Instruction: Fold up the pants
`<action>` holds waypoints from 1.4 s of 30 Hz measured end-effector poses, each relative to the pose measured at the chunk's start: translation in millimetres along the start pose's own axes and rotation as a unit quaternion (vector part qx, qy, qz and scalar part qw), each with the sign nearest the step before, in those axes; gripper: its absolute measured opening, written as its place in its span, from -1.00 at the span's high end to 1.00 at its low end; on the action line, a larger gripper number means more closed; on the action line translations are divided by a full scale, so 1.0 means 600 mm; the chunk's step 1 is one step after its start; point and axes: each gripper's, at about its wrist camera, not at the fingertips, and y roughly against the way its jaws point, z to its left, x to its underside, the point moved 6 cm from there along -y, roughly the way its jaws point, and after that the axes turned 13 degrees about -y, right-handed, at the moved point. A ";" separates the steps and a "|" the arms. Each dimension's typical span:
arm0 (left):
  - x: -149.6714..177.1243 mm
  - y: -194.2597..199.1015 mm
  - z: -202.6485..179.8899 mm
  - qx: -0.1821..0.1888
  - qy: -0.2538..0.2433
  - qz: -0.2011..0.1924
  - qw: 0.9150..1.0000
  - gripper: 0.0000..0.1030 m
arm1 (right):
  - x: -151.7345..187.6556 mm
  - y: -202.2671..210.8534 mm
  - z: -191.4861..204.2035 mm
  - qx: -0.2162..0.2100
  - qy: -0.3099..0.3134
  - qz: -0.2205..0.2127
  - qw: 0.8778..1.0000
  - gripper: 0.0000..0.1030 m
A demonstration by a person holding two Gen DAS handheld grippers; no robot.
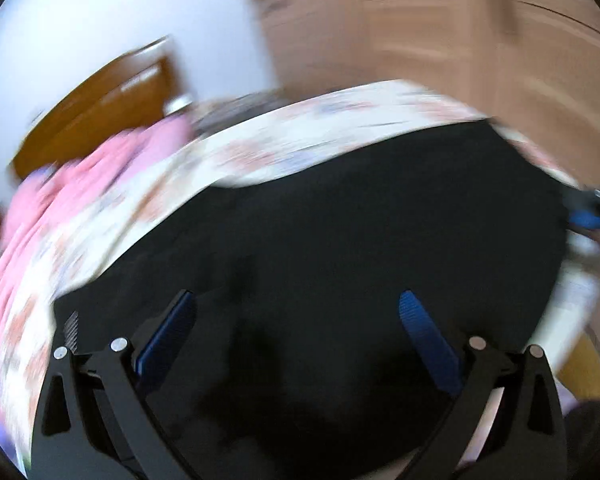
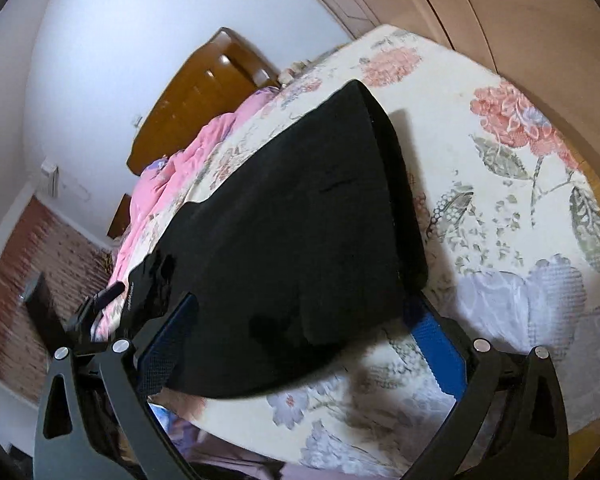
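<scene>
Floral bed, black pants.

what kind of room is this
Most likely a bedroom. The black pants lie on a bed with a floral sheet, a pink blanket is bunched toward a wooden headboard, and pale wardrobe doors stand behind.

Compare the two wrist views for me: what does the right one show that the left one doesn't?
Right wrist only: the black pants' folded far edge, the floral bedsheet beside them, and a brick-patterned wall.
Left wrist only: little extra; it is blurred, with pants filling the frame.
Both: pants, bedsheet, pink blanket, wooden headboard, and open fingers on each hand-held gripper, left and right.
</scene>
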 end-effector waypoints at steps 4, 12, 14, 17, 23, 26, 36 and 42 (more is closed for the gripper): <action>-0.046 -0.003 -0.127 0.080 -0.095 -0.025 0.992 -0.96 | -0.014 0.004 -0.003 -0.045 -0.064 0.023 0.997 -0.92; -0.150 -0.066 -0.210 0.074 -0.149 -0.044 0.985 -0.96 | -0.036 0.024 0.041 -0.107 -0.066 0.020 0.992 -0.92; -0.160 -0.082 -0.220 0.081 -0.156 -0.037 0.984 -0.96 | -0.040 0.026 0.053 -0.115 -0.059 0.019 0.991 -0.92; -0.172 -0.084 -0.230 0.081 -0.165 -0.045 0.982 -0.96 | -0.045 0.023 0.057 -0.113 -0.059 0.021 0.992 -0.92; -0.172 -0.042 -0.220 0.111 -0.145 -0.071 0.981 -0.96 | -0.042 0.030 0.069 -0.128 -0.048 0.021 0.990 -0.92; -0.145 -0.034 -0.240 0.112 -0.161 -0.056 0.979 -0.96 | -0.044 0.030 0.069 -0.134 -0.052 0.020 0.989 -0.92; -0.133 -0.116 -0.213 0.020 -0.125 -0.023 0.992 -0.94 | -0.049 0.034 0.052 -0.136 -0.062 0.016 0.989 -0.92; -0.144 -0.098 -0.179 0.008 -0.105 -0.049 0.993 -0.91 | -0.041 0.028 0.000 -0.111 -0.121 0.016 0.986 -0.92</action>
